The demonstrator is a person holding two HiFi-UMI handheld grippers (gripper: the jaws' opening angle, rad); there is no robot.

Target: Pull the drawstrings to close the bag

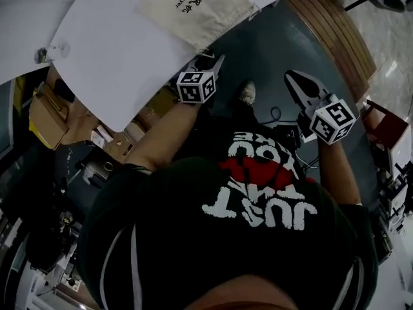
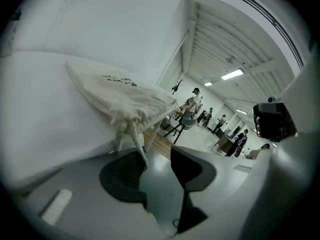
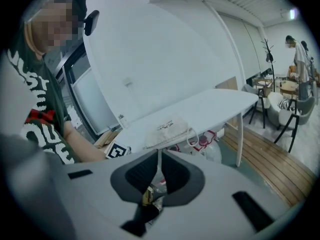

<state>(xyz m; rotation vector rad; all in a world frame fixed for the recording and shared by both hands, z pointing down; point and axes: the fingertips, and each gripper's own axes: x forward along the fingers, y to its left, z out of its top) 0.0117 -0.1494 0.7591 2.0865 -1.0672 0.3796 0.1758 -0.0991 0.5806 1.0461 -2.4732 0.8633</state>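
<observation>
Little left to do, by the look of things. Lying on the white counter (image 1: 116, 57), right at its near edge: the cloth drawstring bag (image 1: 193, 8), mouth toward that edge and already gathered into a tight pucker in the left gripper view. Dangling from the pucker, over the edge: drawstrings (image 2: 125, 129), one tail down beside a pad of the left tongs (image 2: 157, 156). Jaws apart there, pressing on nothing, just below the mouth. Well away from the counter, out over the floor: right tongs (image 3: 159, 159), jaws together, nothing between. Seen from there, a slack loop of cord (image 3: 194, 134) at the mouth. Possibly one more tug to take up that slack; otherwise only to confirm the mouth shut tight. No telling about any remaining gap.
</observation>
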